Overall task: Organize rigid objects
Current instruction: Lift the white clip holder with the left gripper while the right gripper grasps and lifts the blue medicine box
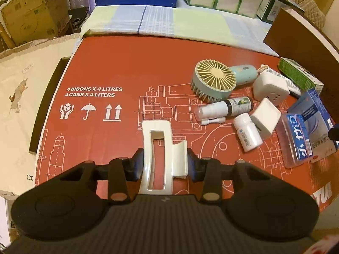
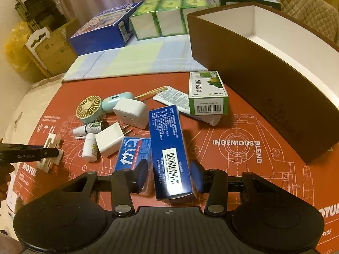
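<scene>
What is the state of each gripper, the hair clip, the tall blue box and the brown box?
left gripper: shut on the hair clip.
hair clip: held between the pads, above the red cardboard.
right gripper: open, fingers either side of the tall blue box.
tall blue box: lying flat, not gripped.
brown box: open top, visible interior empty.

A: Left claw [image 1: 165, 165] build?
B: Matte black. Ribbed grey-black plate behind it, small white mark at the plate's front edge. A round black housing on each side. Two linkage arms run forward, each with a pale round pivot cap. Fingers [image 1: 137, 165] carry blue pads.

A: Right claw [image 2: 169, 177]?
B: Same build. Its pivot caps look silver-grey, and the plate mark is a small cross-circle. Blue pads on its fingers [image 2: 198, 176] too.

A: Any lettering?
B: Seen from the right wrist view, the left unit's side has small pale text, too blurred to read.
</scene>
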A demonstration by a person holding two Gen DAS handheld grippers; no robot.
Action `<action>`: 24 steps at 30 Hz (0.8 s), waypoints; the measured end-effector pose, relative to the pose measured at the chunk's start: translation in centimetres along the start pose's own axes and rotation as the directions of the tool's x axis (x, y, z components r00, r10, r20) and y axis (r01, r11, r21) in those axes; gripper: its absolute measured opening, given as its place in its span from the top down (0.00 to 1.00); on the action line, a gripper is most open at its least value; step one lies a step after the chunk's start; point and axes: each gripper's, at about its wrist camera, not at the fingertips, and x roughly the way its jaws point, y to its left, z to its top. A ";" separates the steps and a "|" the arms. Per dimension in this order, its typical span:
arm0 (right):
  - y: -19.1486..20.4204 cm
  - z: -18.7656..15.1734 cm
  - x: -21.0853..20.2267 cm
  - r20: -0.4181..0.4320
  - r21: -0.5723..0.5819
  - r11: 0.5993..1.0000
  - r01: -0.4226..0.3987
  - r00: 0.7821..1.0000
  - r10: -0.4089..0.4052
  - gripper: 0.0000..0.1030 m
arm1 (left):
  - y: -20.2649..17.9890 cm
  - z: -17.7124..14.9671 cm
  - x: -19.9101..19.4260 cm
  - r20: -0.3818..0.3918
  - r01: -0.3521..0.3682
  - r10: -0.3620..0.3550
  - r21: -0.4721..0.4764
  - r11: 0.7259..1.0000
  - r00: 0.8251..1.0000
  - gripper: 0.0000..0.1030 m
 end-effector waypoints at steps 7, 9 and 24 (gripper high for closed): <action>0.9 0.4 1.0 0.009 -0.064 0.997 0.035 0.999 -0.034 0.56 | -0.8 0.2 -0.8 0.026 -0.009 0.008 0.048 0.999 1.000 0.65; 1.2 0.6 1.6 0.001 -0.082 0.996 0.046 0.999 -0.046 0.56 | -1.0 0.3 -1.0 0.031 -0.006 0.004 0.057 0.998 1.000 0.65; 2.0 0.8 0.1 0.039 -0.092 0.991 0.092 0.995 -0.089 0.66 | -6.0 3.3 -3.9 0.114 0.091 -0.118 0.216 0.972 0.986 0.65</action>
